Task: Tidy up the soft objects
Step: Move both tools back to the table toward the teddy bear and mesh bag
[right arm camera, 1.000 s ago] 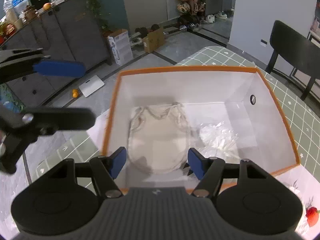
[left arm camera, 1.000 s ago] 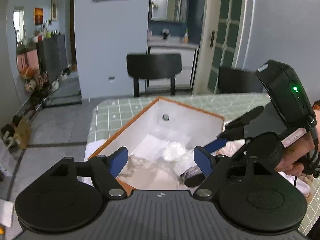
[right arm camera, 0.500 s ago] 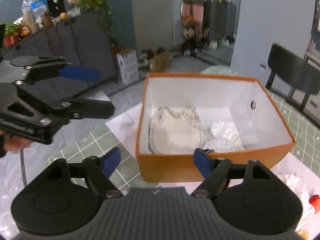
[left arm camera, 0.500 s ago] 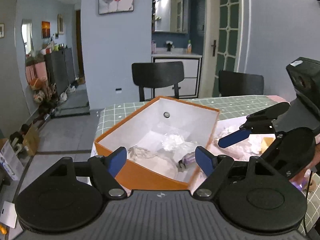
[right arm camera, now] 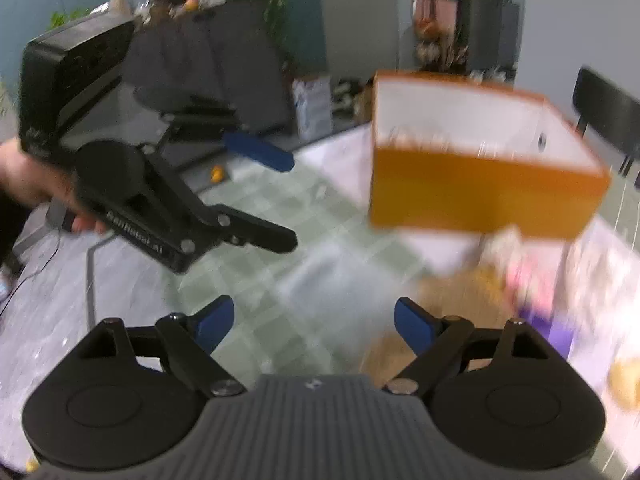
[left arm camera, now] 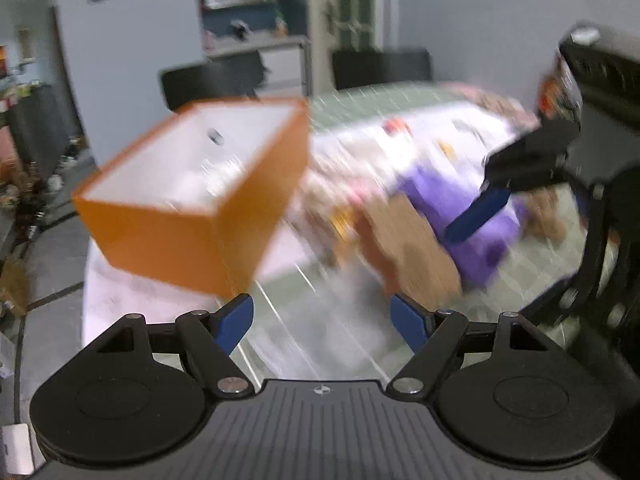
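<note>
Both views are pretty smeared. The left gripper (left arm camera: 322, 322) has its fingers spread wide with nothing between them, just green checked desk (left arm camera: 320, 296) below. The right gripper (right arm camera: 314, 324) is empty too, its fingers opening. The orange box (left arm camera: 188, 216) sits on the far left of the desk. To its right lies a blurry pile of soft stuff: a purple item (left arm camera: 472, 216) and a tan one (left arm camera: 412, 252) just beside it.

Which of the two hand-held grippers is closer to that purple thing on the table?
Right. The right hand-held gripper hangs just over the purple thing; the left hand-held gripper sits back, over bare tablecloth.
</note>
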The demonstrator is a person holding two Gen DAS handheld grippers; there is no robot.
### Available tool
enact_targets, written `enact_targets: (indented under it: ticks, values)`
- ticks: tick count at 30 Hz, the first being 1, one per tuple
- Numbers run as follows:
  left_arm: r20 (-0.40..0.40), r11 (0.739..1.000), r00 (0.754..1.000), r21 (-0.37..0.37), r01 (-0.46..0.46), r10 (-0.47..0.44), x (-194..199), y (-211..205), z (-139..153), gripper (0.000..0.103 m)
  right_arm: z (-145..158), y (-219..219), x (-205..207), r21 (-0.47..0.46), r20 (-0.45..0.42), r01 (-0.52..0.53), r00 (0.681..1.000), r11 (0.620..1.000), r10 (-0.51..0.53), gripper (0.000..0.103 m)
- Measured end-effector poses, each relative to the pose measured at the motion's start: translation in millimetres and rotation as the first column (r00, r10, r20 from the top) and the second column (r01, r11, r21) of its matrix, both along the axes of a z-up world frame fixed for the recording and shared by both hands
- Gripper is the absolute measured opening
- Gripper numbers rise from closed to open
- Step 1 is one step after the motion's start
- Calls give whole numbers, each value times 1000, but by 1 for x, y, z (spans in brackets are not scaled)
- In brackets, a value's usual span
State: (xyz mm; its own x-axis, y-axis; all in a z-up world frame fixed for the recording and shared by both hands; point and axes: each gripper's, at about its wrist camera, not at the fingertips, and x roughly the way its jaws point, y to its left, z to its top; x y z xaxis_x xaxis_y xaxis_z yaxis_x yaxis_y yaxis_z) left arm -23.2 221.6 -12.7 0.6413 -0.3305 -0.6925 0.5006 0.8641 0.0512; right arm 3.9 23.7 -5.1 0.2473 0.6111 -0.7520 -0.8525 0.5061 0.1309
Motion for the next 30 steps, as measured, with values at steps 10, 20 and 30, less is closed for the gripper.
enact_targets:
  ticks: [10, 20, 30]
  values:
    - [-118, 993, 988, 63, 105, -97, -9, -3, -31, 91, -43, -90, -32, -208, -114, -41, 993, 977, 18, 86]
    - [-128, 939, 957, 195, 283, -262, 35, -25, -41, 91, -37, -192, -5, -248, -19, 253, 964, 935, -266, 88]
    - [-206, 896, 917, 223, 384, -341, 77, -36, -58, 91, -50, -244, 18, -244, 18, 456, 885, 856, -466, 94]
